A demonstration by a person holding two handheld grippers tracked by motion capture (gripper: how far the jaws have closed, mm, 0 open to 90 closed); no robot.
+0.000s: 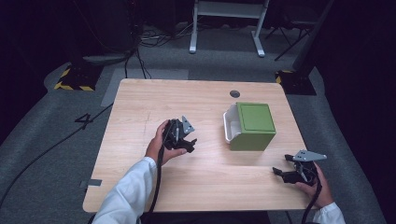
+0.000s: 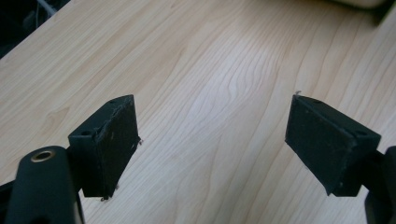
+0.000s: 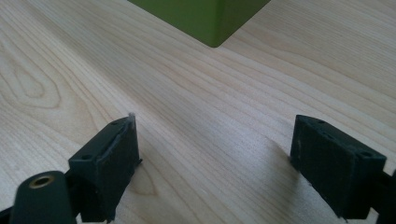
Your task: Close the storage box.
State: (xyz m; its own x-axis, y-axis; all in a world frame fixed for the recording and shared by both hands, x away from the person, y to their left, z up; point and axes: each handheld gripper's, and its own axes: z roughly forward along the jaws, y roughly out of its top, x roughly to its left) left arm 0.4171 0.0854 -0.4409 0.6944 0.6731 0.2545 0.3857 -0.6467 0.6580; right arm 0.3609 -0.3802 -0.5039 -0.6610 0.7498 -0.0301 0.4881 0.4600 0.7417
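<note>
A green box [image 1: 252, 126] with a white drawer or inner tray [image 1: 229, 123] sticking out of its left side stands on the wooden table [image 1: 140, 102], right of centre. My left gripper [image 1: 190, 144] is held left of the box, open, with bare wood between its pads [image 2: 114, 140]. My right gripper [image 1: 282, 173] rests near the table's front right corner, below the box, also open and empty. In the right gripper view the box's green corner [image 3: 205, 18] lies ahead at the top, past its pads [image 3: 116, 158].
A round grommet hole [image 1: 235, 94] sits in the table behind the box. Cables [image 1: 154, 35] and white desk legs [image 1: 224, 28] stand on the grey floor beyond. Yellow-black striped bases [image 1: 74, 79] flank the table's far corners.
</note>
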